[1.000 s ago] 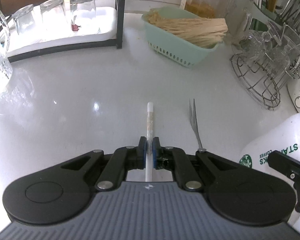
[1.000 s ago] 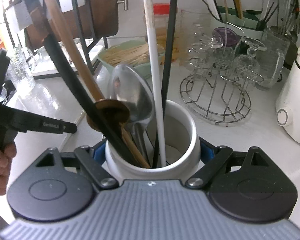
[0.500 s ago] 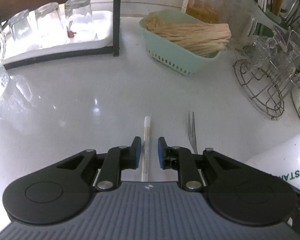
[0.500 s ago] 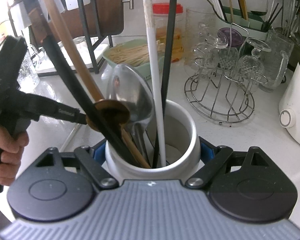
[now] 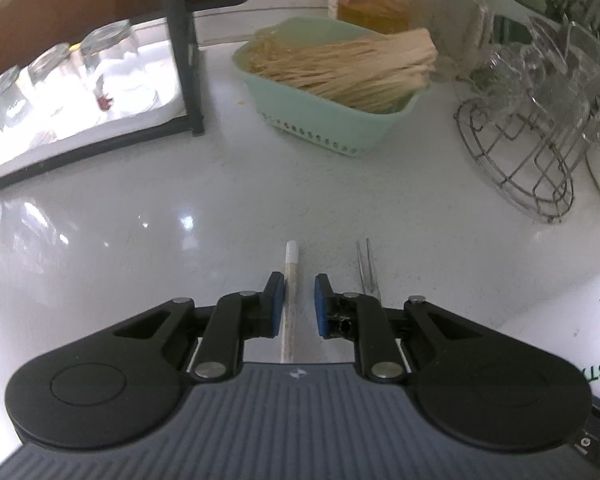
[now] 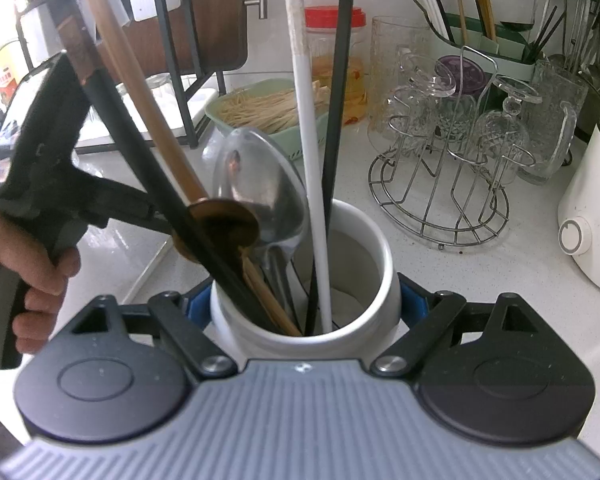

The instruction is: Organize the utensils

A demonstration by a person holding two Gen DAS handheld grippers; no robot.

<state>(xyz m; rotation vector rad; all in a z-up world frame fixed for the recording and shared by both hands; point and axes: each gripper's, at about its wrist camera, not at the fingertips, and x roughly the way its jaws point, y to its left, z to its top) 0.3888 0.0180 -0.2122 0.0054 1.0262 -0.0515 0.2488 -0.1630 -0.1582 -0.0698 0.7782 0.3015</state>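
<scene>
White chopstick (image 5: 290, 280) lies on the surface (image 5: 180, 248) between the left gripper (image 5: 296, 300) fingers, which clamped it a second ago and now stand narrowly apart, the left pad just beside it. A fork (image 5: 367, 266) lies just right; green letters "ST" show on the crock (image 5: 572, 320).

From the right wrist, the right gripper (image 6: 305, 304) fingers hold that crock (image 6: 376, 252), as before, with a spoon (image 6: 260, 184) and chopsticks inside. The left hand (image 6: 24, 264) shows only here.
</scene>
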